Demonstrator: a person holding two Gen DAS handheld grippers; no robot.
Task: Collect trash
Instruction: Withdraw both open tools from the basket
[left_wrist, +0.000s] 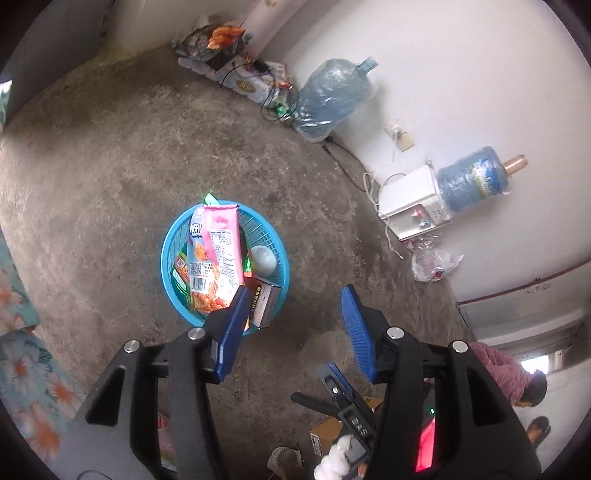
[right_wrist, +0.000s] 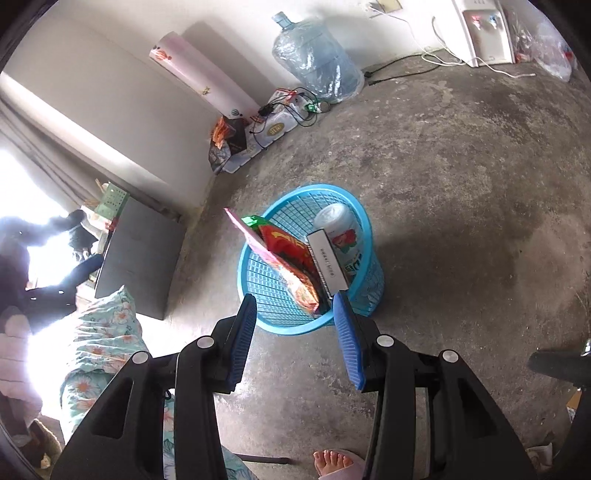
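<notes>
I am holding both tools, left (left_wrist: 291, 314) and right (right_wrist: 295, 325), apart and empty above the basket (left_wrist: 166, 258) on the floor, where the wrappers (left_wrist: 218, 258) are standing, and judging any further drop should centre over its rim.

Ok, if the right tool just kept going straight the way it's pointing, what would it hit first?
Probably the trash standing in the blue basket: the right tool points down at its near rim, fingers apart with nothing between them, and the white box and snack wrapper lie dead ahead. Depth is hard to judge.
</notes>
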